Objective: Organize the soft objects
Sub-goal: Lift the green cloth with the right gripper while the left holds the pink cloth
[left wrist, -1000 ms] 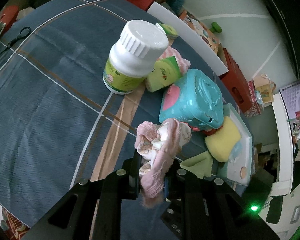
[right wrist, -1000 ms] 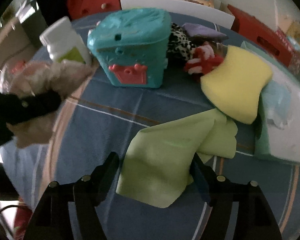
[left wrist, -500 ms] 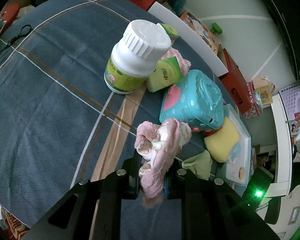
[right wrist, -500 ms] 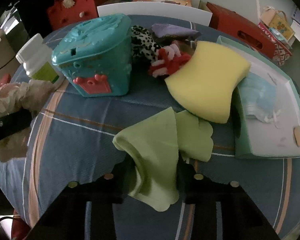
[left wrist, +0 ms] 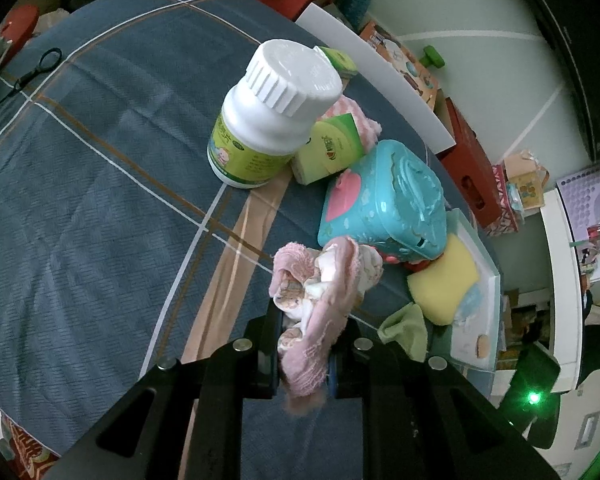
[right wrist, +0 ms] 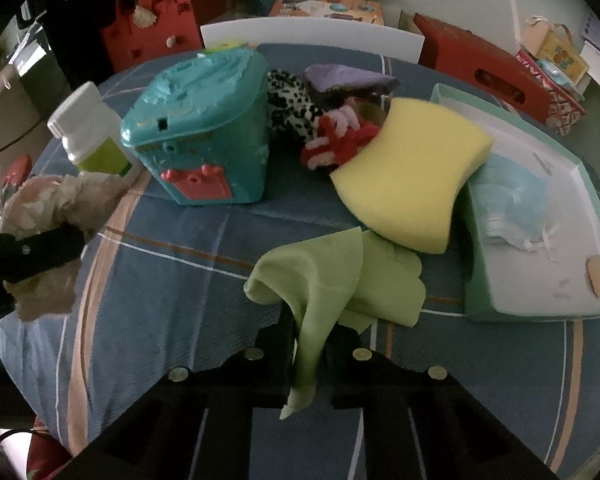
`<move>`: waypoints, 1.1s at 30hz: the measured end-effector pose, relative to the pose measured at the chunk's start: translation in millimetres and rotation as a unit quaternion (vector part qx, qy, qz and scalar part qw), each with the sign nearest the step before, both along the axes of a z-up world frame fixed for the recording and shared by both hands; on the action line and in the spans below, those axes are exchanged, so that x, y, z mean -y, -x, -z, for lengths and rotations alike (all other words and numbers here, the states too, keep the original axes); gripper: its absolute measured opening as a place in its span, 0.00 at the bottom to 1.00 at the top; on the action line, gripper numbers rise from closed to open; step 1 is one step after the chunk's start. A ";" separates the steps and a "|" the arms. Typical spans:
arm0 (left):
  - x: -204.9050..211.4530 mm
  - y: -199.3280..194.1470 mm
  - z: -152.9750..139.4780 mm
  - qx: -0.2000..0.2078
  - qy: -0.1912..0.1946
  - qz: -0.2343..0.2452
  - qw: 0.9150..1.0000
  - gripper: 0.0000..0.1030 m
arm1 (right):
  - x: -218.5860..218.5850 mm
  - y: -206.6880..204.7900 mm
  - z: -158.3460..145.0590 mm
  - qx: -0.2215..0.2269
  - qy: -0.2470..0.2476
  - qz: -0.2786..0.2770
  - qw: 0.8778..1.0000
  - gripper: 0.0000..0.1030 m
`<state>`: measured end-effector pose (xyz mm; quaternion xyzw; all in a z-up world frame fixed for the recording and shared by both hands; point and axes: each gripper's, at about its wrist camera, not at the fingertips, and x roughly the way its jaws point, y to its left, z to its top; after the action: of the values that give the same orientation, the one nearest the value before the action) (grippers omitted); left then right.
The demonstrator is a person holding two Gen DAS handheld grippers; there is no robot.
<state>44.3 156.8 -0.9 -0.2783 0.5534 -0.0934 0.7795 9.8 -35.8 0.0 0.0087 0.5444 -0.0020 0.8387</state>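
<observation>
My left gripper (left wrist: 305,354) is shut on a bunched pink towel (left wrist: 320,292), held just above the blue plaid cloth (left wrist: 100,200). My right gripper (right wrist: 310,340) has its jaws closing on a light green cloth (right wrist: 324,280), pinched into a fold between the pads; the rest of it trails on the table. A yellow sponge (right wrist: 412,172) leans on the pale green tray (right wrist: 580,184). A blue face mask (right wrist: 512,204) lies in that tray. The pink towel and the left gripper also show at the left edge of the right wrist view.
A teal plastic box (right wrist: 204,132) stands mid-table, with a white pill bottle (left wrist: 274,116) and a green carton (left wrist: 328,148) beyond it. Spotted, red-and-white and purple soft items (right wrist: 328,120) lie behind the sponge. Red bags and boxes crowd the floor past the table edge.
My right gripper's jaws have gone from wide open around the flat green cloth to pinching it, and the cloth has bunched up and lifted a little. The left gripper has kept still.
</observation>
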 end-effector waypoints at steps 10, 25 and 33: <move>0.6 3.2 -12.4 0.018 0.008 0.007 1.000 0.17 | 6.1 17.8 -45.4 0.055 -0.008 0.010 0.998 0.09; 8.1 0.5 -50.5 0.076 -0.004 0.012 0.997 0.17 | 22.5 9.6 -112.6 0.126 -0.006 0.022 0.992 0.09; 17.6 -12.7 -70.1 0.089 -0.022 0.018 0.996 0.17 | 42.8 -7.6 -133.6 0.146 -0.006 0.046 0.988 0.09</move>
<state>57.0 139.2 69.3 -0.2417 0.4885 -0.1197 0.8299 17.4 -78.7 133.6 0.0389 0.4156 -0.0366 0.9080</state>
